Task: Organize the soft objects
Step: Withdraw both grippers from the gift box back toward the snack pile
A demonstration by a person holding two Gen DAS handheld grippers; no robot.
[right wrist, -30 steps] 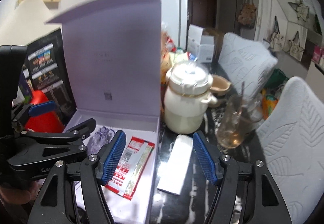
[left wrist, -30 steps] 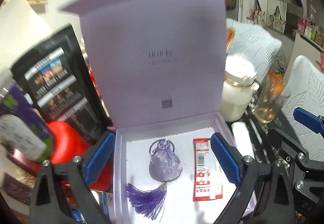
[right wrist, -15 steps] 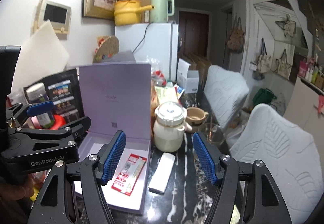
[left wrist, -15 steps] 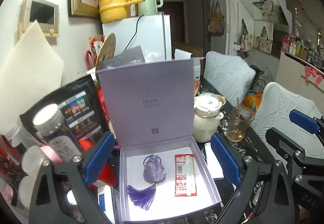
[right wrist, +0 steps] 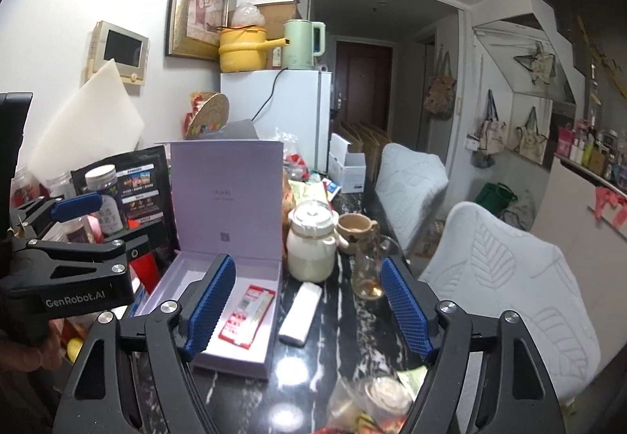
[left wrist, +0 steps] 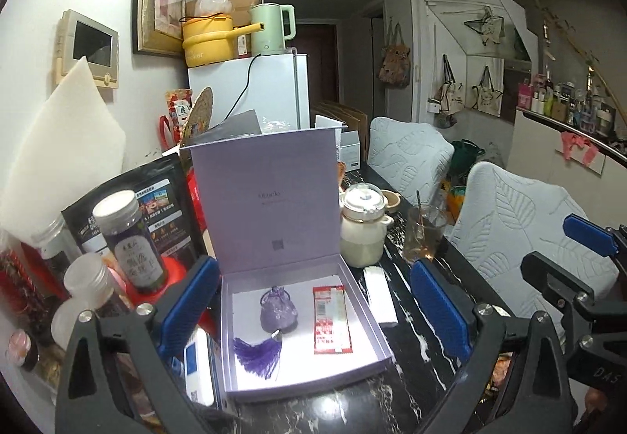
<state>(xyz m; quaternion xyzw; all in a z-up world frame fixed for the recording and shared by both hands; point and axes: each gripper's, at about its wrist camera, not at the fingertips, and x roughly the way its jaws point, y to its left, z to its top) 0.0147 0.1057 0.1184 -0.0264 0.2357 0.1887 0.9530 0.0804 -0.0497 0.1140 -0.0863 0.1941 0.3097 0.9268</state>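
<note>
- The purple sachet [left wrist: 277,308] lies flat in the lilac box [left wrist: 354,287], ahead of and below the left gripper [left wrist: 313,310]; its tassel [left wrist: 258,351] trails toward the camera.
- A red packet [left wrist: 331,319] lies just beside it; both look stowed, with the lid upright.
- The left gripper's jaws, just opened further, stand wide and hold nothing.
- The right gripper [right wrist: 309,310] is likewise parted and empty, jaws just widened, with a white packet [right wrist: 301,312] ahead on the dark table [right wrist: 341,355].

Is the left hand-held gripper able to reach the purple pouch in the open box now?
Probably yes: the left hand-held gripper is open and empty, the box lid stands upright, and nothing covers the purple pouch.
</note>
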